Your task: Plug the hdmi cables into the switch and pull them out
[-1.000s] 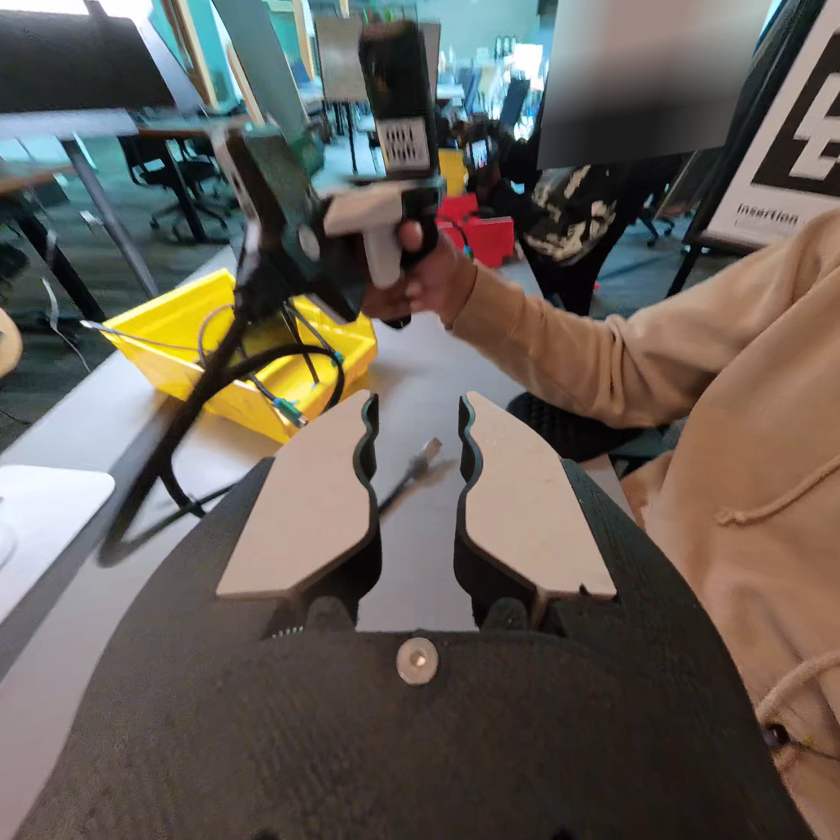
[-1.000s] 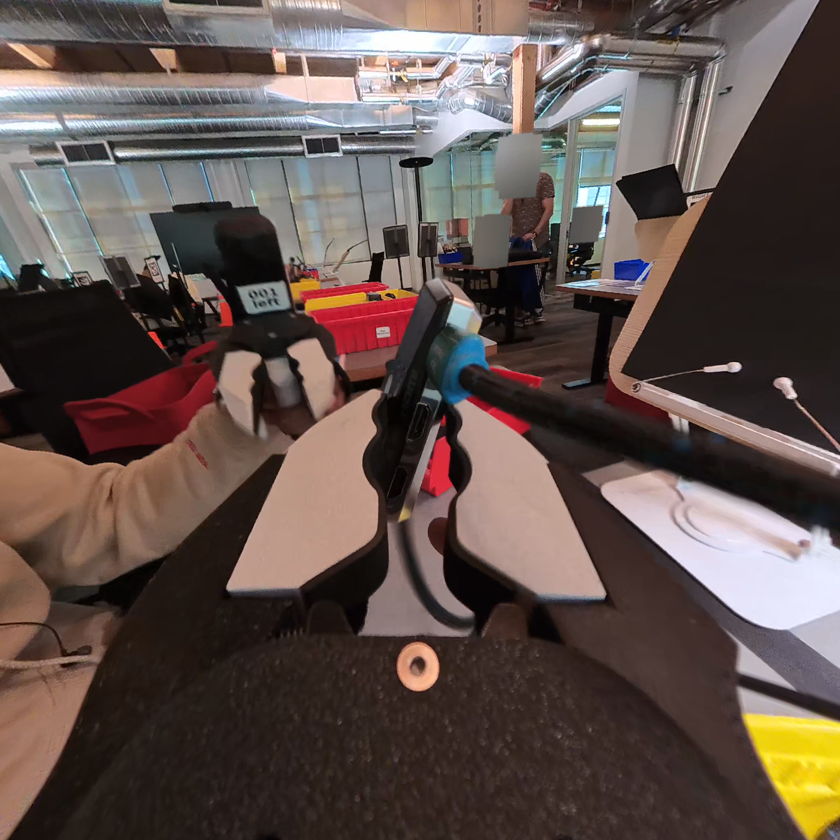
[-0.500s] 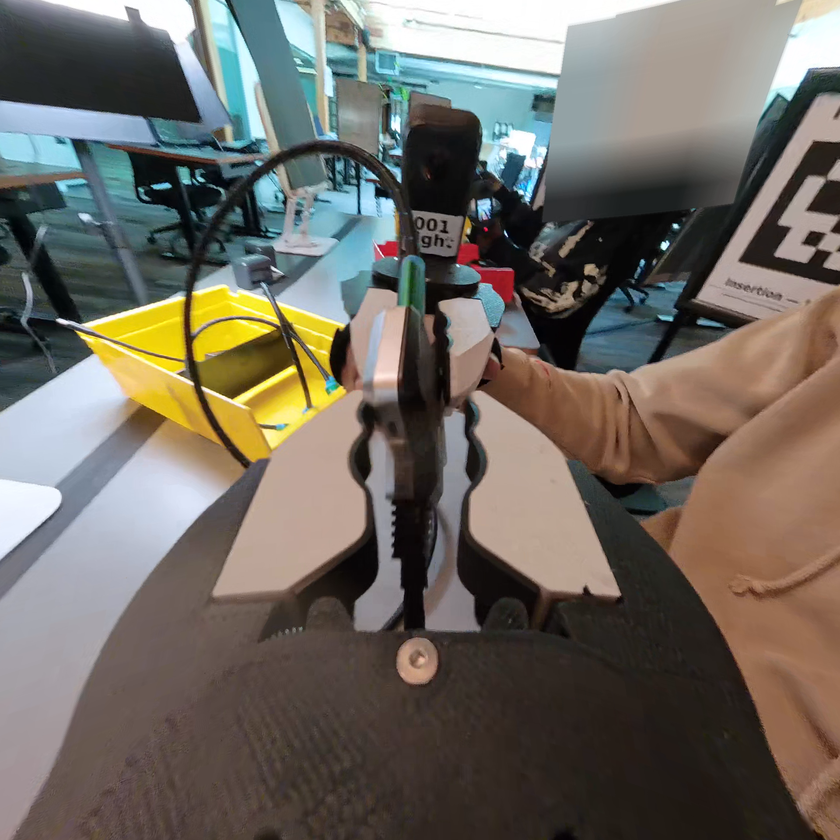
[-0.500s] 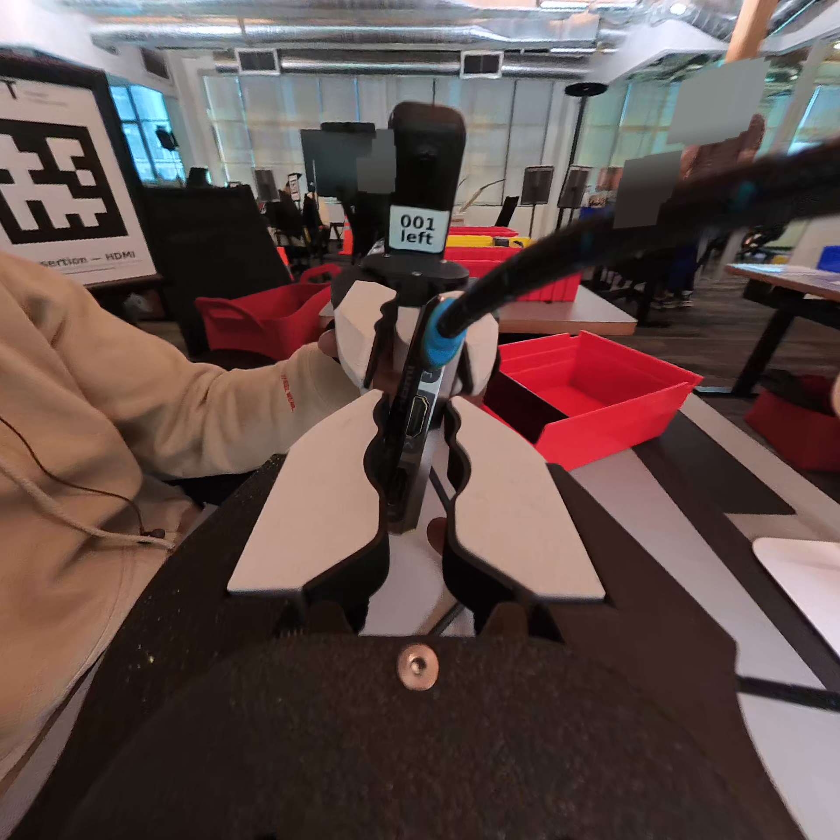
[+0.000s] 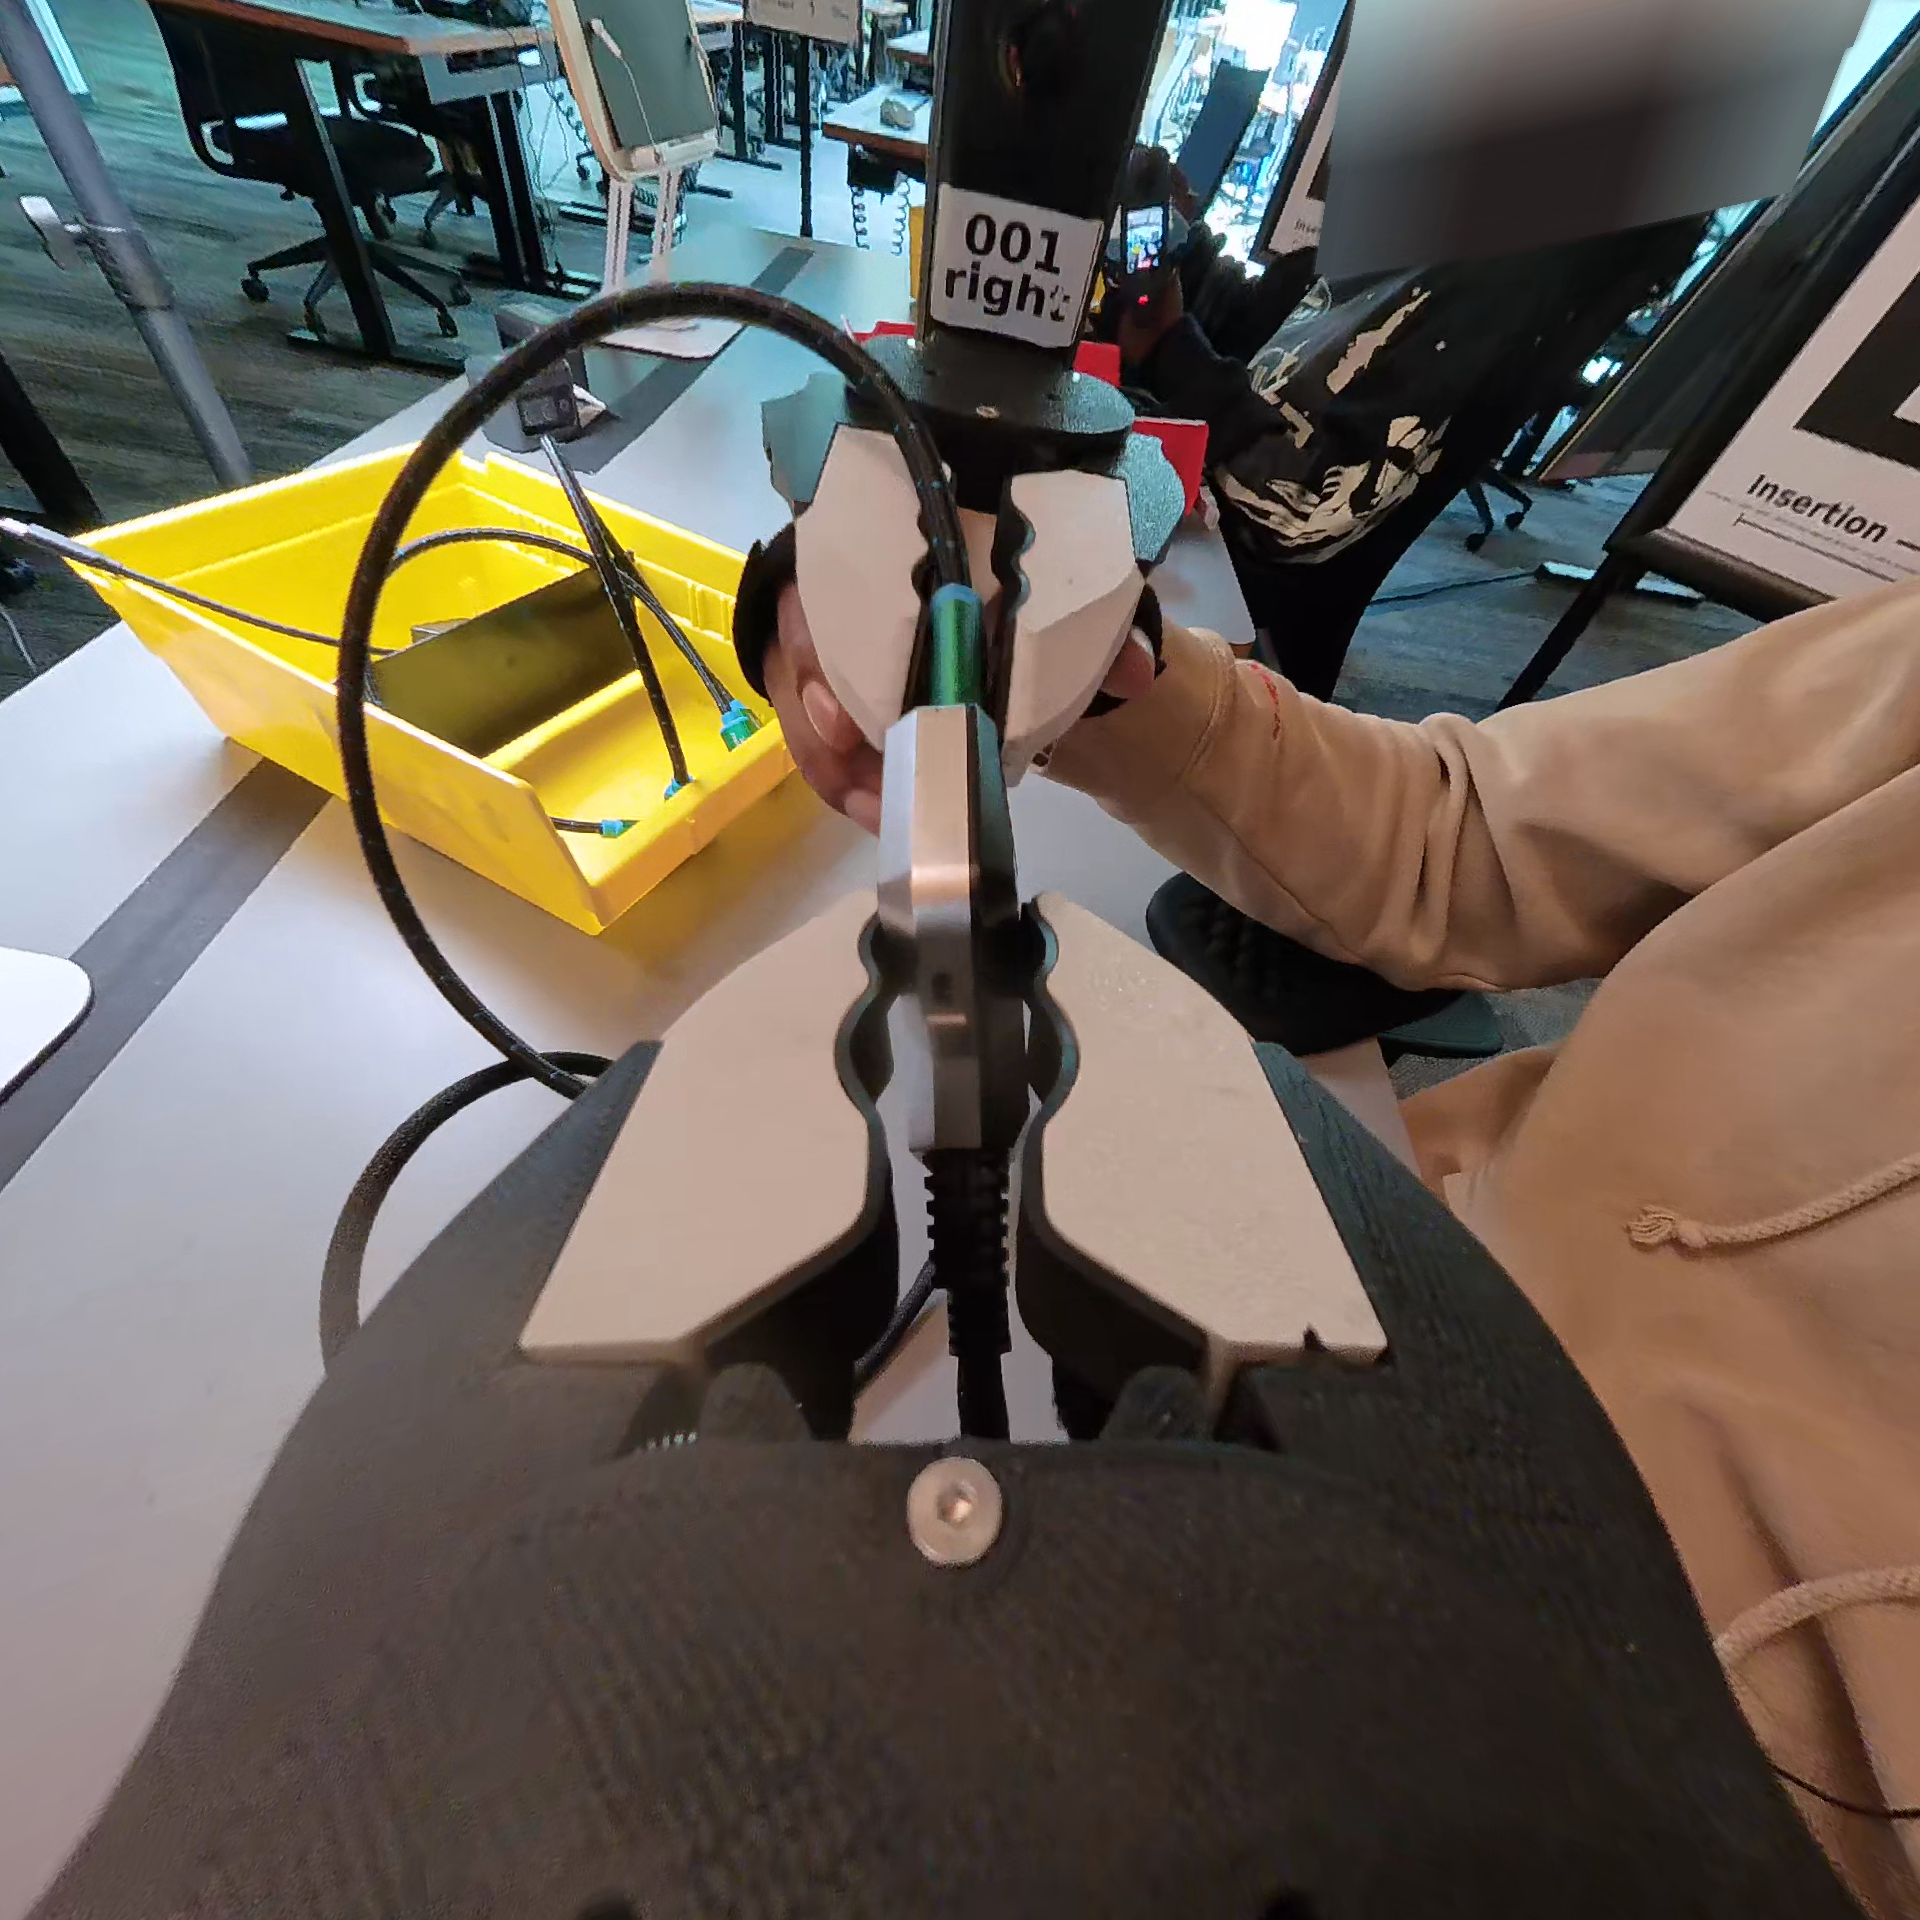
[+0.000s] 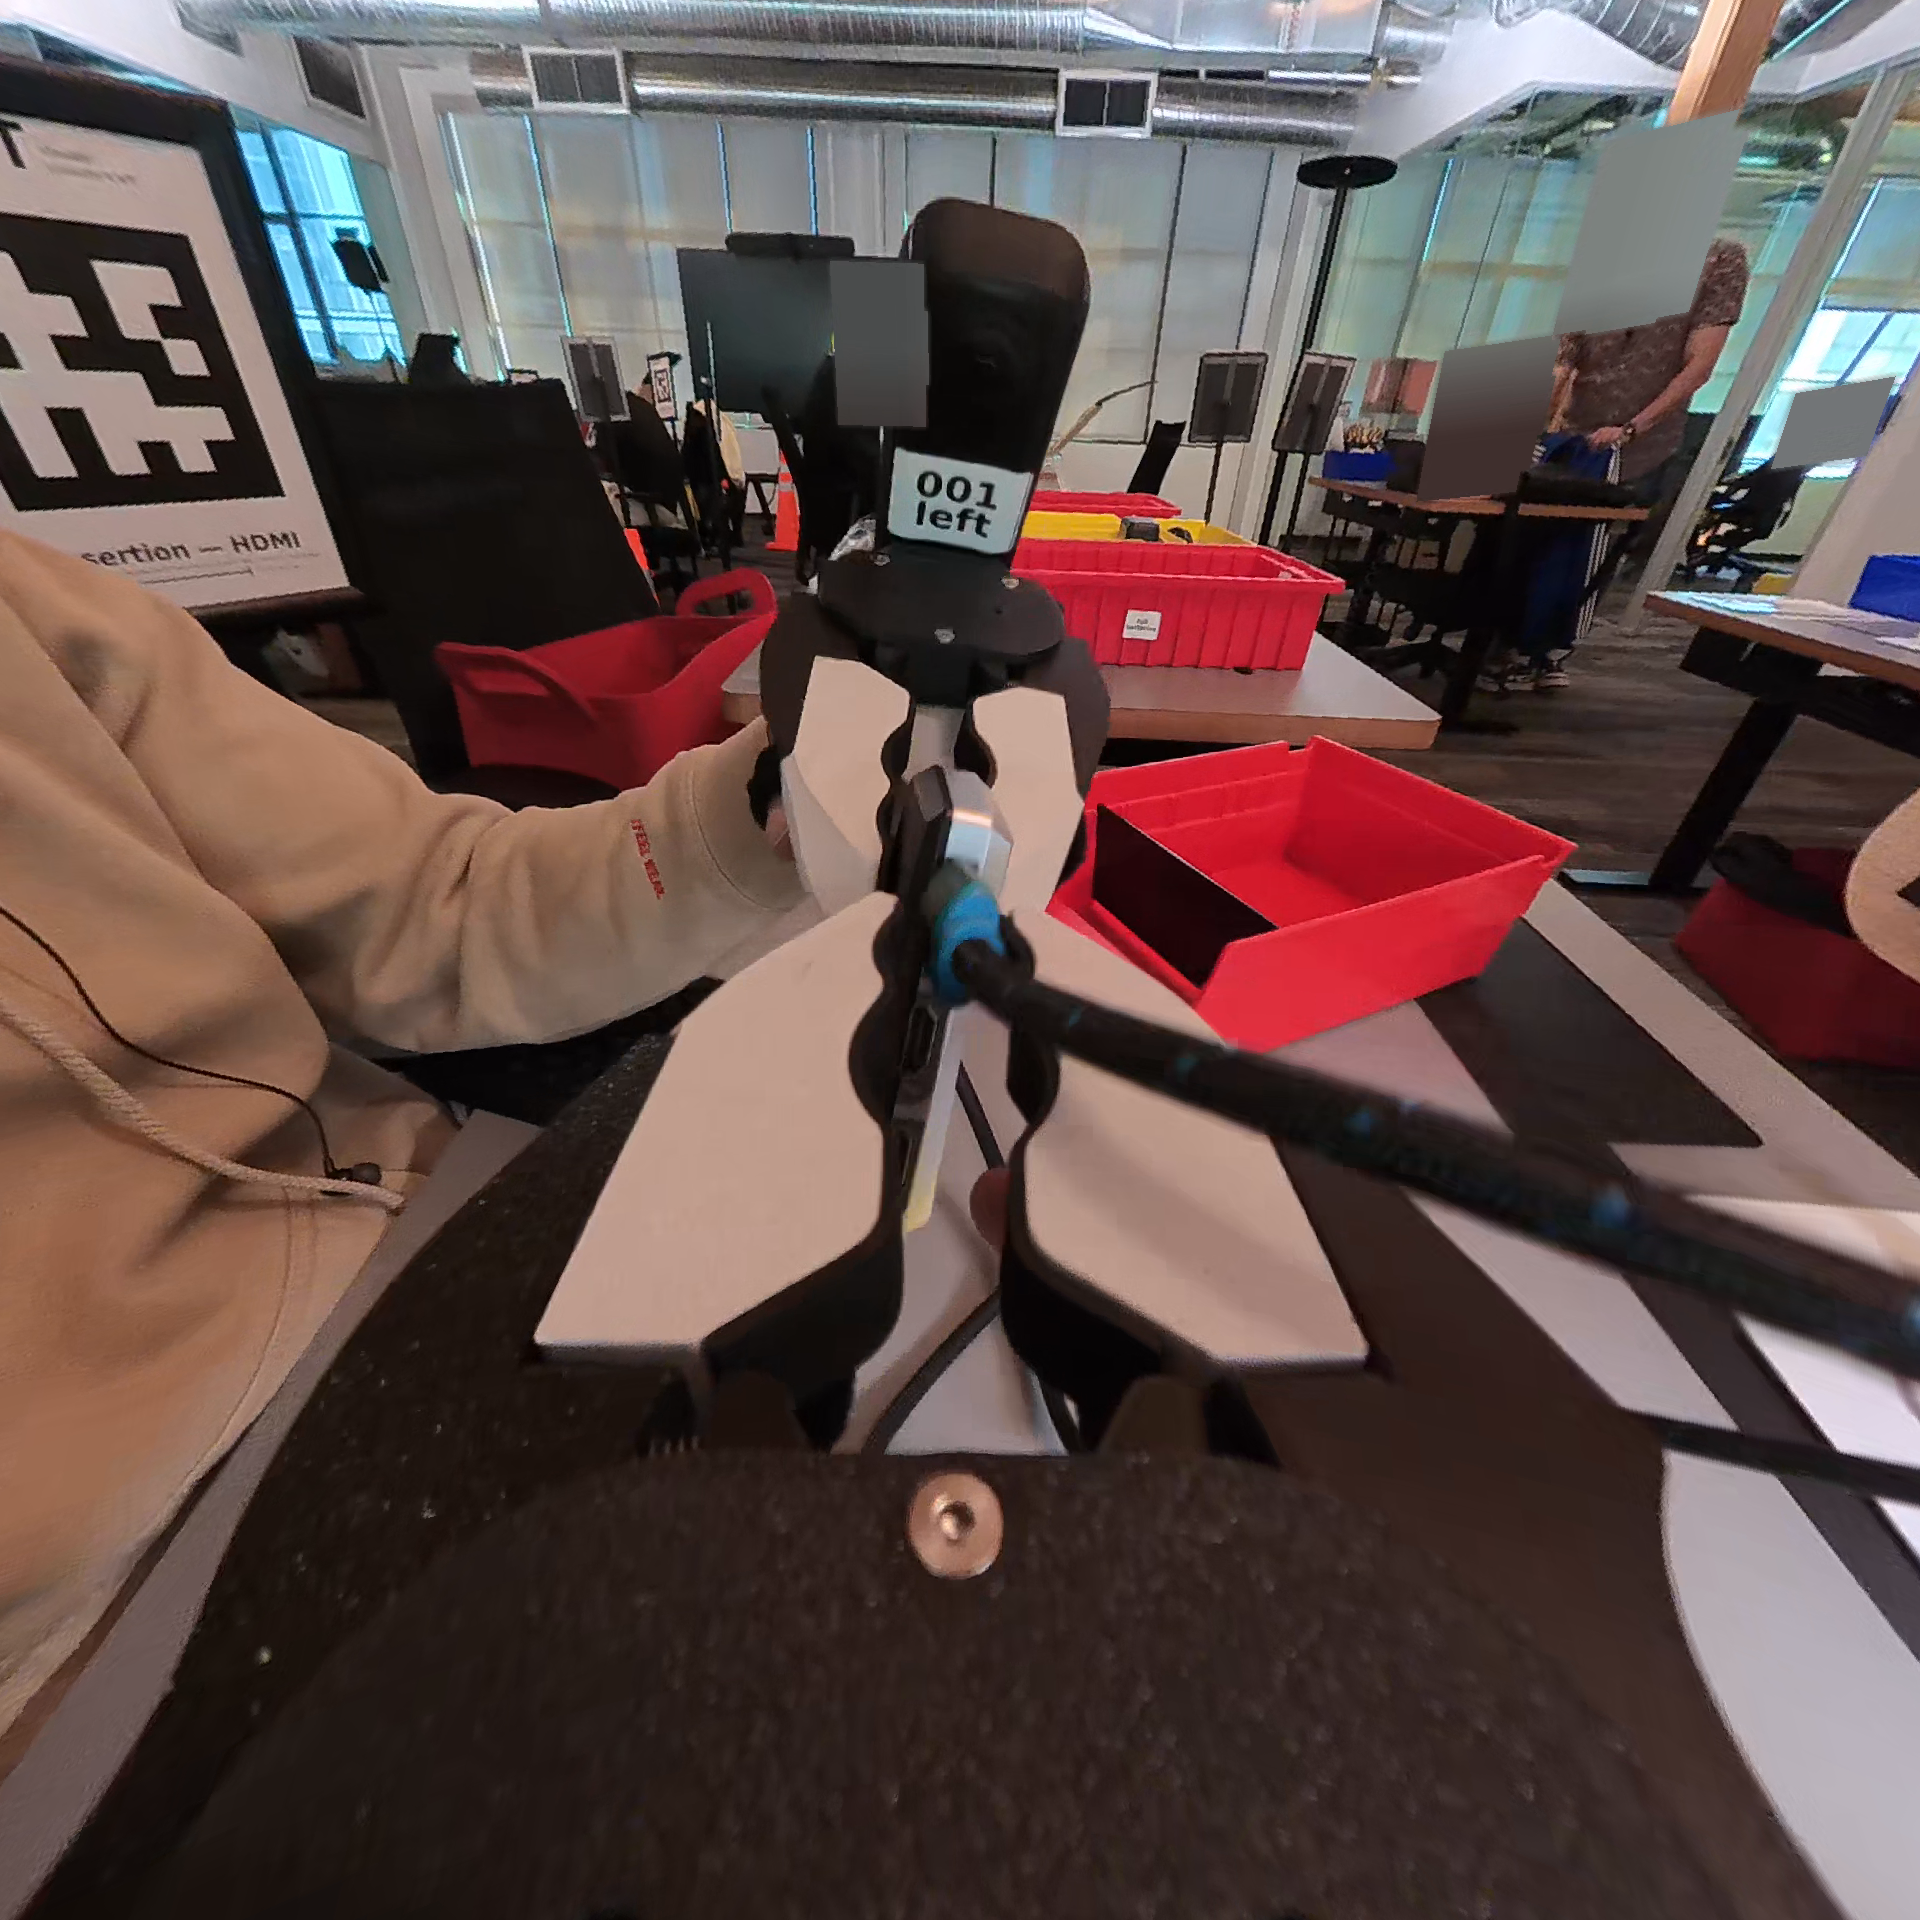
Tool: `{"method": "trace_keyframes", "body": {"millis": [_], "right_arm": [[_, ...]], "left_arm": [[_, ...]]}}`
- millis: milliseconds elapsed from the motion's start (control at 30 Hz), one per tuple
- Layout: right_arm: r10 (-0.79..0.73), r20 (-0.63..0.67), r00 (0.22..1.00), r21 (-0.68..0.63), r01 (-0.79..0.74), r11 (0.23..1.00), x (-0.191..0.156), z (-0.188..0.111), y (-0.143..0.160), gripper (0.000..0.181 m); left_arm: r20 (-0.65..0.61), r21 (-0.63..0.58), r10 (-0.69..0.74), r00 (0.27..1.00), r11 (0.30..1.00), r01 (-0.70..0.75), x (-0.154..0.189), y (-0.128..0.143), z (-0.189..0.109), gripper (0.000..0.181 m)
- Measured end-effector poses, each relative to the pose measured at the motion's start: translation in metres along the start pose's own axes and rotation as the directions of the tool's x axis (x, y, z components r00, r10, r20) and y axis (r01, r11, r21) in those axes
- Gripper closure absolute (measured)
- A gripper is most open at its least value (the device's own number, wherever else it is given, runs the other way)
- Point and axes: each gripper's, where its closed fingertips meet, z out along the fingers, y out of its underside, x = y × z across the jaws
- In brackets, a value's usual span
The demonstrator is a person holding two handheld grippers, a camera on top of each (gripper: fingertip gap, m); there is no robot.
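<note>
The silver HDMI switch point(image 5: 925, 831) is held edge-on in the air between both grippers. My left gripper point(image 5: 951, 925) is shut on its near end, where its ribbed black lead comes out. My right gripper point(image 5: 961, 717) faces it and is shut on the other end. In the right wrist view the switch point(image 6: 961, 821) runs from my right gripper point(image 6: 951, 925) to the left gripper point(image 6: 935, 748). A black braided HDMI cable point(image 6: 1351, 1122) with a blue-green collar point(image 6: 961, 930) is plugged into the switch's side. It loops out to the left point(image 5: 358, 644).
A yellow bin point(image 5: 260, 665) with several more cables stands on the grey table point(image 5: 208, 1143) at left. A red bin point(image 6: 1351, 935) stands on the other side. The person's tan sleeves point(image 5: 1455, 831) cross the right. A white pad point(image 5: 31, 1008) lies at the left edge.
The right gripper swung round with the switch and cable to face the left gripper. The left gripper, open and empty a second ago, has shut on the switch's free end.
</note>
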Motion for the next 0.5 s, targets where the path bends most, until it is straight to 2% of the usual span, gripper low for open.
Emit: {"method": "trace_keyframes", "body": {"millis": [500], "right_arm": [[0.020,0.052,0.998,0.017,-0.021,1.000,-0.0053,0.0041,0.0005,0.170]], "left_arm": [[0.021,0.022,0.070,0.997,0.997,-0.071,0.0021,-0.0027,0.0034,0.159]]}}
